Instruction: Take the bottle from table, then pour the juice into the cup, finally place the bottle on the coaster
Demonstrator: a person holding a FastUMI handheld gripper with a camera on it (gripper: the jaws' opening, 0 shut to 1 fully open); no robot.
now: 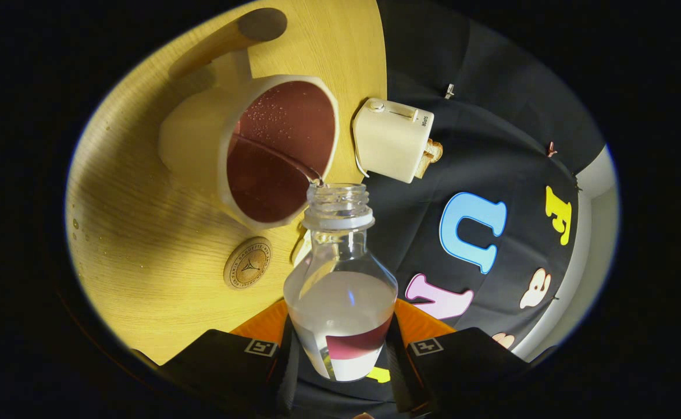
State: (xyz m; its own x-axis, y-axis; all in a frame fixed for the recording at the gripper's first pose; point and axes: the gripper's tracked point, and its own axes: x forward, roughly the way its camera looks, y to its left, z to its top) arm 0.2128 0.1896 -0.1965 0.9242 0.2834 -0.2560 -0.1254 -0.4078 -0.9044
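A clear plastic bottle (340, 291) without a cap sits between my two fingers, and my gripper (340, 349) is shut on its body. The bottle is tilted, with its open mouth at the rim of a cream cup (200, 139). A thin stream of clear liquid runs from the mouth into the cup's dark red inside, where liquid has pooled. A round wooden coaster (248, 262) lies on the wooden table (142, 244) just beside the cup and beyond my left finger. The bottle is still partly full.
A small cream toaster (392, 139) with bread in its slot stands at the table's edge beyond the bottle mouth. A wooden cylinder (230, 38) lies past the cup. A few drops dot the table far from the cup.
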